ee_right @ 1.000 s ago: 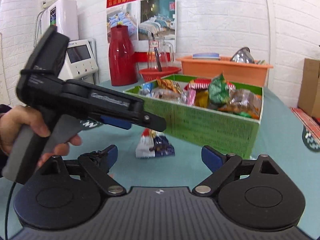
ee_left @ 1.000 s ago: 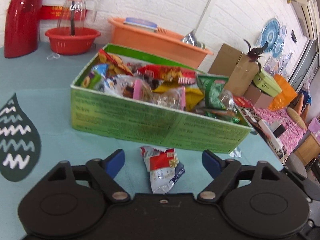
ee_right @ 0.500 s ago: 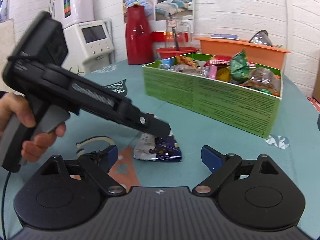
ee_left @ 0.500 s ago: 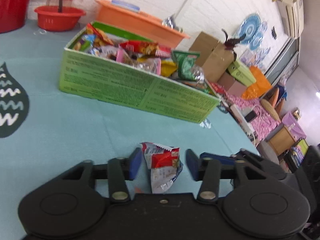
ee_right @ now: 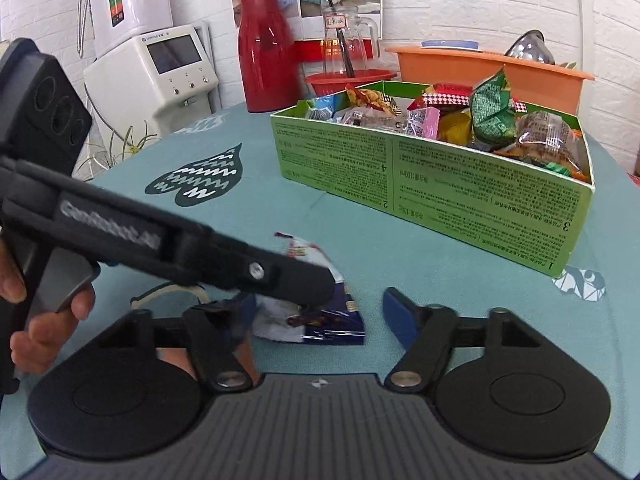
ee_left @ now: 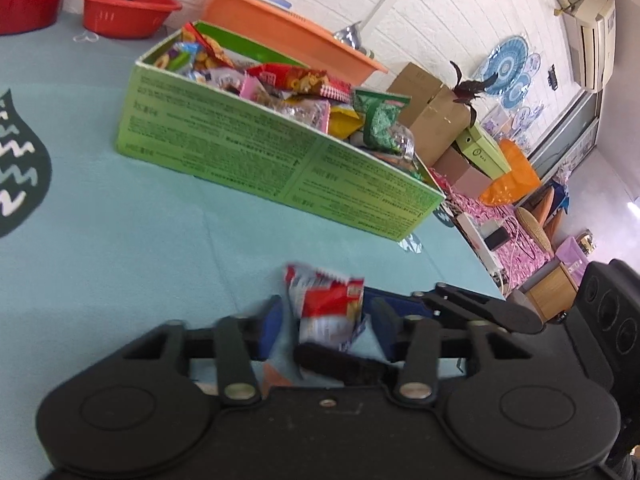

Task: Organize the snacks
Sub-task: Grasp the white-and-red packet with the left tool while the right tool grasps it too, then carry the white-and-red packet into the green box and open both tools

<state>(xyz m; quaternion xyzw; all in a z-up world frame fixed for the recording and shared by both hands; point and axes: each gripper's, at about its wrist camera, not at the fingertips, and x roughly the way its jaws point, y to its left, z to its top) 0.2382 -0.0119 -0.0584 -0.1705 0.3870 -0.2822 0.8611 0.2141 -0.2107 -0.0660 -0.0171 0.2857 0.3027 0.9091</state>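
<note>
Both grippers (ee_left: 326,322) closing around snack packet (ee_left: 326,304).

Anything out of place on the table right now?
Yes: one snack packet lies loose on the teal tablecloth, outside the green box holding the other snacks. Both the left gripper and right gripper are closing around it.

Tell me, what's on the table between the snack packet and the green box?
Nothing: only bare teal tablecloth separates the snack packet from the green box, clearest in the right wrist view.
</note>
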